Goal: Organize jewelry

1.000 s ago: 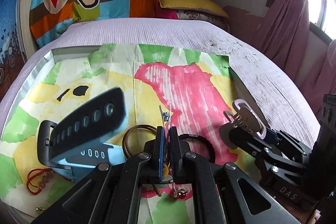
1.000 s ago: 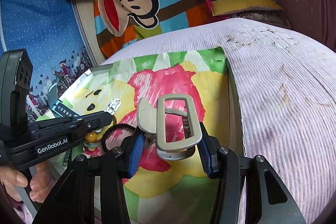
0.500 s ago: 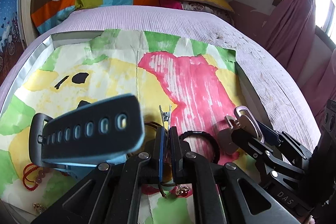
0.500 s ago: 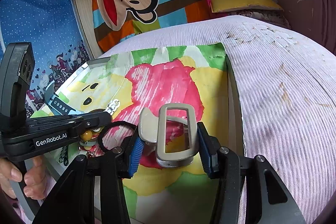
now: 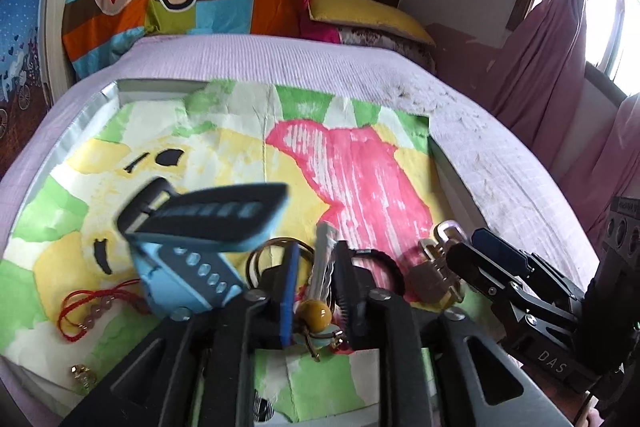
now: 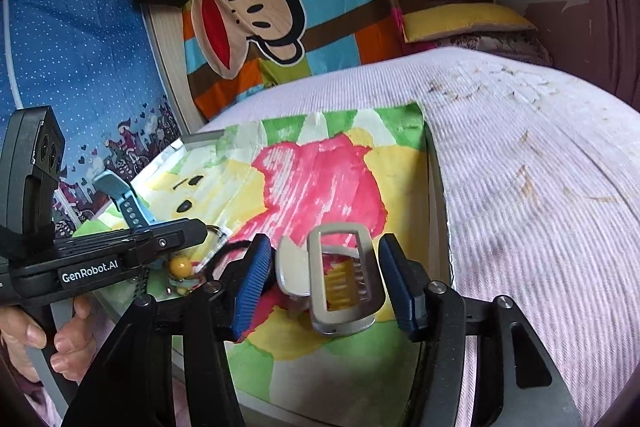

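The left hand-held gripper (image 5: 313, 269) is hanging low over a painted sheet (image 5: 224, 163) spread in a shallow tray (image 5: 86, 107) on a bed (image 5: 280, 59). Its jaws are standing narrowly apart with a thin metal clip (image 5: 322, 263) between them; whether the pads are pinching the clip or only flanking it cannot be told. A yellow bead (image 5: 316, 311) is hanging just under the clip. A blue-and-black watch strap (image 5: 200, 227) is sitting just to the left of this gripper, blurred, its black end lifted off the sheet. A gold ring (image 5: 260, 259) and a black loop (image 5: 384, 263) are lying beside the fingers, and a red cord bracelet (image 5: 92, 311) is lying further left on the sheet.

The right hand-held gripper (image 6: 320, 283) is gaping wide around a pale hair claw (image 6: 340, 279), which is sitting between the blue pads (image 6: 250, 287) without touching either. A hand (image 6: 44, 343) is gripping the handle of the left gripper at the lower left of the right wrist view.
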The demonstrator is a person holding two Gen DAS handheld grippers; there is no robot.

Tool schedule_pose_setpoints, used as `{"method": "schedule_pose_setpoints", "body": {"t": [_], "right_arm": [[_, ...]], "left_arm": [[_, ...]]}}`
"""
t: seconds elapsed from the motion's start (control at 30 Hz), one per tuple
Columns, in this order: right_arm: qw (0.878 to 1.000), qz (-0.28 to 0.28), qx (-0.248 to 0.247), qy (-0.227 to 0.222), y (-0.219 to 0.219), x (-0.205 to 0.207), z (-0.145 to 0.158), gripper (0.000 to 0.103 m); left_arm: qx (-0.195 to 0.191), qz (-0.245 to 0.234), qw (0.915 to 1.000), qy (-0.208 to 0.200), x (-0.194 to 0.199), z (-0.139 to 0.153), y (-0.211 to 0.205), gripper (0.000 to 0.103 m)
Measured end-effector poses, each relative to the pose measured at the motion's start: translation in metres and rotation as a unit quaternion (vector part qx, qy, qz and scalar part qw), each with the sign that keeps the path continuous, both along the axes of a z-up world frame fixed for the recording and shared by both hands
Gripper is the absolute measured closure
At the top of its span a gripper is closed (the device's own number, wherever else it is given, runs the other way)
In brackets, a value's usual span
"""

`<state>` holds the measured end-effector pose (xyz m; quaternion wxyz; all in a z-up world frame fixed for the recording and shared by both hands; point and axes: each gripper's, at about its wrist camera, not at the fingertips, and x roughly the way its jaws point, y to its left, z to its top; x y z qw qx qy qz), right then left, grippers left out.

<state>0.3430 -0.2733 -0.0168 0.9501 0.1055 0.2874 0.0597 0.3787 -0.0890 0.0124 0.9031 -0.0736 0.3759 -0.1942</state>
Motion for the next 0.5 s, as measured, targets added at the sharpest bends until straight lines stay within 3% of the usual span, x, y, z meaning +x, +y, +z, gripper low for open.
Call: {"method": "schedule_pose_setpoints", "body": {"t": [0.07,0.2,0.5], "right_arm": [[1.000,0.000,0.000,-0.010,0.001,-0.005,0.004,0.051],[0.999,-0.003,0.003,-0.034,-0.001,-0.016,0.011,0.041],[0.996,-0.008,0.000,-0.086,0.004,-0.049,0.034,0.021]], "left_arm": [[-0.008,0.009,0.9999,-0.010,-0.005,0.005,0.006,0.075],[-0.016,0.021,0.9990,-0.035,-0.016,0.013,0.014,0.060],[0.004,0.056,0.9934,-0.100,-0.055,0.033,0.027,0.023]]}}
